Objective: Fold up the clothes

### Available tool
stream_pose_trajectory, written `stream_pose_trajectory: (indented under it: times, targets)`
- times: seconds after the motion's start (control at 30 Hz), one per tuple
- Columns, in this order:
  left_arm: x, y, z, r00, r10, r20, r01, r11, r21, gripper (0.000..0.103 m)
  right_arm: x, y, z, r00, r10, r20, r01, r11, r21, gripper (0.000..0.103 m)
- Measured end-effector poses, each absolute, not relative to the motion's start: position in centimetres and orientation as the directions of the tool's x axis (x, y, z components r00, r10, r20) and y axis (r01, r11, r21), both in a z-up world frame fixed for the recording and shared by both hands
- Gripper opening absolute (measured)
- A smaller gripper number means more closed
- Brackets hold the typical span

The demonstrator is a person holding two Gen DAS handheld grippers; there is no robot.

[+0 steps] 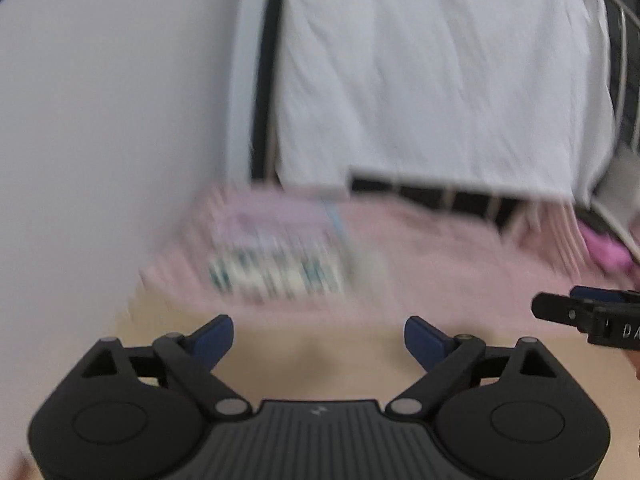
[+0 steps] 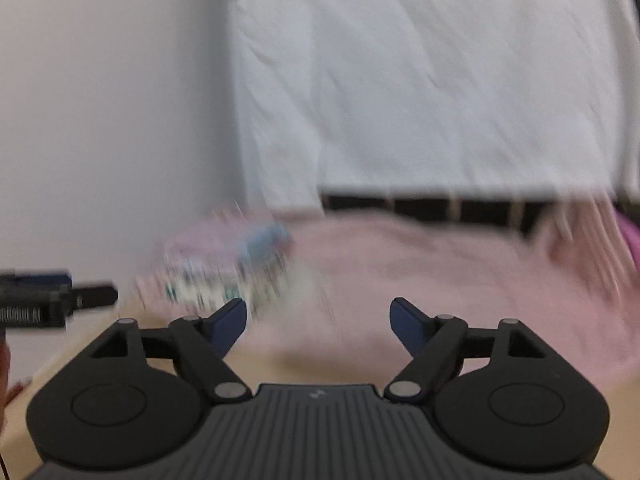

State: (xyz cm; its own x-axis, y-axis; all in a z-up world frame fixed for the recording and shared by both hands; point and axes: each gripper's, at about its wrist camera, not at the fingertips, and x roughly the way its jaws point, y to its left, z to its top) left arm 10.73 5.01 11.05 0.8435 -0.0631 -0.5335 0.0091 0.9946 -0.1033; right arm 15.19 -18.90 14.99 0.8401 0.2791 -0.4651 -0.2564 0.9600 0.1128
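Both frames motion-blurred. Left gripper [image 1: 319, 340] hovering with jaws spread wide, holding nothing, over bare tan tabletop [image 1: 304, 356]. Right gripper [image 2: 316, 322] likewise gaping, empty, at the near hem of the pink garment [image 2: 440, 280]. Garment lying spread on the table just ahead, printed graphic [image 1: 276, 256] facing up. White sheet [image 1: 440, 80] hanging behind it

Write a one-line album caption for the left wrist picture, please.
Open left gripper hovers over the tan table before a blurred pink printed garment; white sheet behind.
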Motion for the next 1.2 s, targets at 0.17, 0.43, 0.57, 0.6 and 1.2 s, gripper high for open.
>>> stream_pose_trajectory:
  times: [0.17, 0.43, 0.57, 0.6, 1.2]
  targets:
    - [5.3, 0.5, 4.6, 0.777, -0.077, -0.625, 0.026, 0.996, -0.090, 0.092, 9.1, -21.3, 9.4, 0.794, 0.259, -0.550, -0.200, 0.966, 0.165, 0.084]
    - [1.4, -2.6, 1.3, 0.752, -0.045, -0.657, 0.042, 0.999, -0.020, 0.092, 2.9, -23.5, 3.8, 0.785, 0.156, -0.599, -0.099, 0.987, 0.128, 0.098]
    - [1.1, -2.2, 0.8, 0.758, -0.046, -0.650, 0.024, 0.999, -0.042, 0.093, 1.8, -23.8, 2.9, 0.784, 0.141, -0.604, -0.080, 0.989, 0.128, 0.102]
    - [1.1, -2.2, 0.8, 0.759, -0.044, -0.650, 0.026, 0.999, -0.037, 0.093, 1.7, -23.7, 2.8, 0.785, 0.137, -0.603, -0.079, 0.989, 0.123, 0.102]
    - [1.1, -2.5, 0.4, 0.761, -0.014, -0.648, 0.029, 1.000, 0.012, 0.103, 0.5, -20.5, 1.9, 0.760, 0.043, -0.649, -0.049, 0.999, 0.009, 0.103]
